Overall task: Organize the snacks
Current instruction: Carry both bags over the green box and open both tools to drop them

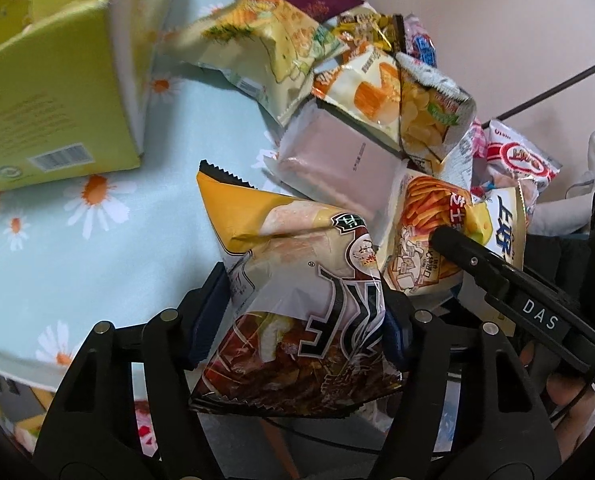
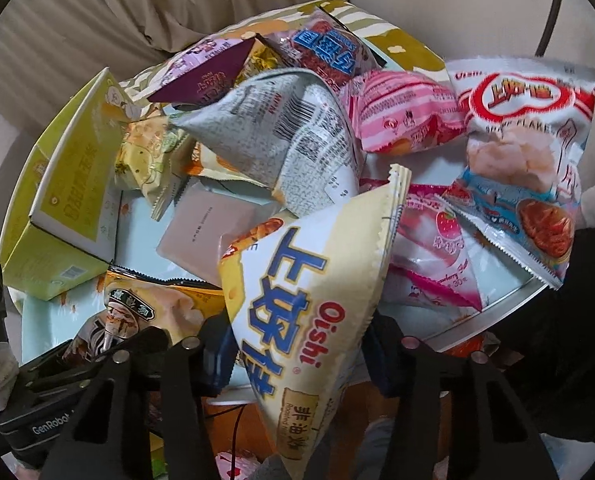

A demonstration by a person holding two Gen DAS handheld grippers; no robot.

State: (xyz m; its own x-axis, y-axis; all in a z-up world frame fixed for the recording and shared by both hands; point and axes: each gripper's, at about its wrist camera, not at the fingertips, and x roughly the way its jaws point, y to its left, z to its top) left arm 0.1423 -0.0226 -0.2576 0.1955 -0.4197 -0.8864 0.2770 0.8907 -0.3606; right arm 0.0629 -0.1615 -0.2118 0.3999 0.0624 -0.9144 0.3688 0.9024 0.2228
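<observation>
Left gripper (image 1: 297, 320): pinching brown bag (image 1: 297, 308) by its lower body, pads on both sides; bag puffy, film could slide out if lifted fast.
Right gripper (image 2: 297, 352): pinching Oishi bag (image 2: 297, 292) low down, top seam pointing far; same slip risk, and a hard squeeze could pop it or crush the chips.
Arms: in the left view the right gripper sits just right of the brown bag; if both lift toward the same spot, they could clash.
Pile (image 2: 297, 140): loose, overlapping, just beyond both bags; the grey bag (image 2: 289, 136) leans over the Oishi seam and may tumble when it's pulled.
Pink packs (image 2: 429, 248): near the right table edge (image 2: 509, 300); a nudge could drop them.
Box (image 1: 57, 100): far left, open, likely target; light, may shift if bumped.
</observation>
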